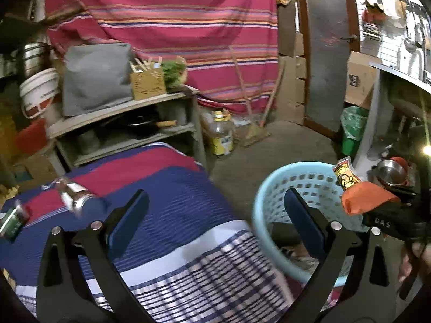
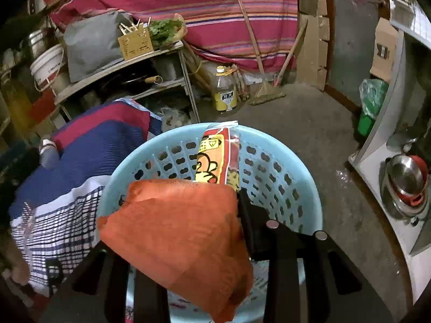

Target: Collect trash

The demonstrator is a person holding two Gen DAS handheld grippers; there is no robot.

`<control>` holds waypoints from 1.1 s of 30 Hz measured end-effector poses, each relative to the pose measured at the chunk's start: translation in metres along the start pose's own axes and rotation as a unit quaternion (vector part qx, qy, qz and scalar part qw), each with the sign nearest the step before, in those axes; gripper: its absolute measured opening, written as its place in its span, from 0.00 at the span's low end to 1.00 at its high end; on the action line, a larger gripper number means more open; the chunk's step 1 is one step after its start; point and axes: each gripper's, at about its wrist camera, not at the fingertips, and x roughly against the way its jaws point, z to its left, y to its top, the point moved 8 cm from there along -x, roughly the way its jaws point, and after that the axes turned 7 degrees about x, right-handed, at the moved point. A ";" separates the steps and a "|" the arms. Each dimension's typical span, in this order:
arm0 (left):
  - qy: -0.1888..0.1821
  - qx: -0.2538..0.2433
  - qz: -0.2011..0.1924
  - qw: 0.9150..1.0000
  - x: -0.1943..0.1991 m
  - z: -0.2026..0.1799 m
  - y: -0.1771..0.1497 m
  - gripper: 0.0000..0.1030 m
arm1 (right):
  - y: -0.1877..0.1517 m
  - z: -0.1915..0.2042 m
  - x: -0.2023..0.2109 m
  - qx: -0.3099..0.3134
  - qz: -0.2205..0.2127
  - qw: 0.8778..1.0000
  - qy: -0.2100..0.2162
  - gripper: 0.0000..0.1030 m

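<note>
Your left gripper (image 1: 215,212) has jaws spread wide, nothing between; right gripper (image 2: 215,196) is clamped tight, tilted downward.

The left gripper (image 1: 215,207) has black angular arms, silver round screws and blue pads (image 1: 126,223); orange cloth (image 2: 177,237) wraps the right gripper (image 2: 237,196).

The basket (image 2: 282,167) stands on the floor just right of the cloth-covered bed (image 1: 167,215). Behind the basket, near the hanging curtain (image 2: 188,0), stand a bottle (image 2: 225,92) and a broom (image 2: 265,88), with a shelf rack (image 2: 129,64) to their left. A snack wrapper (image 2: 218,156) hangs over the basket, and pots (image 2: 406,185) lie to the basket's right.
</note>
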 end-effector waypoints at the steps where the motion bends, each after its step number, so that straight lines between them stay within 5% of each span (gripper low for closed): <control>1: 0.004 0.003 -0.002 1.000 0.002 0.004 0.001 0.94 | 0.001 0.001 -0.002 0.001 -0.002 1.000 -0.002 0.33; 4: 0.012 0.013 -0.008 1.000 0.010 0.019 0.000 0.94 | 0.002 0.004 -0.007 0.005 -0.008 1.000 -0.017 0.33; 8: 0.029 0.020 -0.012 0.999 0.020 0.038 -0.004 0.94 | 0.000 0.007 -0.012 0.003 -0.007 1.000 -0.026 0.66; 11: 0.041 0.031 -0.016 0.999 0.031 0.055 -0.007 0.94 | -0.001 0.009 -0.012 0.003 0.001 1.000 -0.028 0.70; 15: 0.059 0.039 -0.025 0.997 0.055 0.077 -0.014 0.95 | -0.002 0.010 -0.003 -0.008 -0.003 1.000 -0.030 0.87; 23: 0.097 0.053 -0.049 0.993 0.130 0.133 -0.032 0.95 | -0.008 0.044 0.055 -0.003 -0.057 0.998 -0.020 0.93; 33: 0.164 0.084 -0.054 0.981 0.211 0.207 -0.083 0.95 | -0.038 0.168 0.152 0.071 -0.147 0.986 0.046 0.96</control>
